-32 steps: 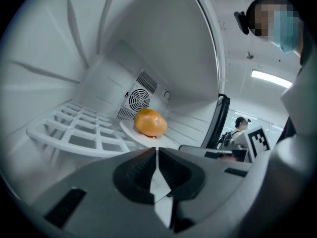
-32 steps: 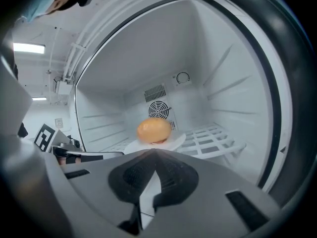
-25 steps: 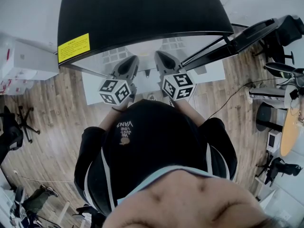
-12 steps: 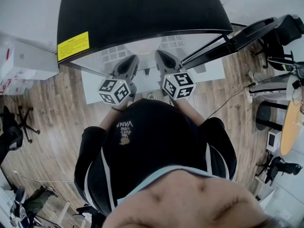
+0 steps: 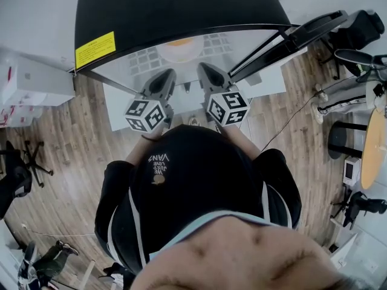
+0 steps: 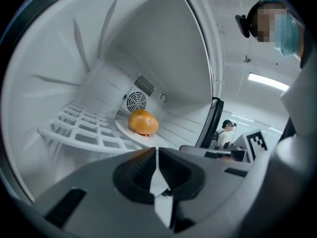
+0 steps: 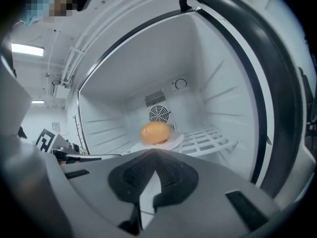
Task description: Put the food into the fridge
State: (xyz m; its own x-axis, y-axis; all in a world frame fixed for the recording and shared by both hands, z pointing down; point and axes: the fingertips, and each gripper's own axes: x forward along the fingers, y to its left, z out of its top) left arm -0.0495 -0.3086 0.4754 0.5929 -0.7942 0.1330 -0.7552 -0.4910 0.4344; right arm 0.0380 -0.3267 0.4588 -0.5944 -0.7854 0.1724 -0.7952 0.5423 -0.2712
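An orange, rounded piece of food (image 6: 143,122) (image 7: 155,132) lies on a white plate (image 6: 124,129) (image 7: 177,140) on the white wire shelf (image 6: 79,128) inside the open fridge (image 5: 175,11). In the head view only a sliver of the food (image 5: 179,41) shows under the fridge's black top. My left gripper (image 6: 156,150) (image 5: 172,75) and right gripper (image 7: 154,152) (image 5: 201,69) are held side by side in front of the opening, pointing in. Both are shut, nothing is between the jaws, and both stand well short of the plate.
The black fridge door (image 5: 290,38) stands open to the right. A round fan grille (image 7: 159,115) sits in the back wall behind the plate. White boxes (image 5: 30,80) stand on the wooden floor to the left; office chairs and a round table (image 5: 375,150) are at the right.
The head view has shifted a little, so more of the fridge's inside shows and the plate with the food now peeks out. Both grippers stay shut and nearly still.
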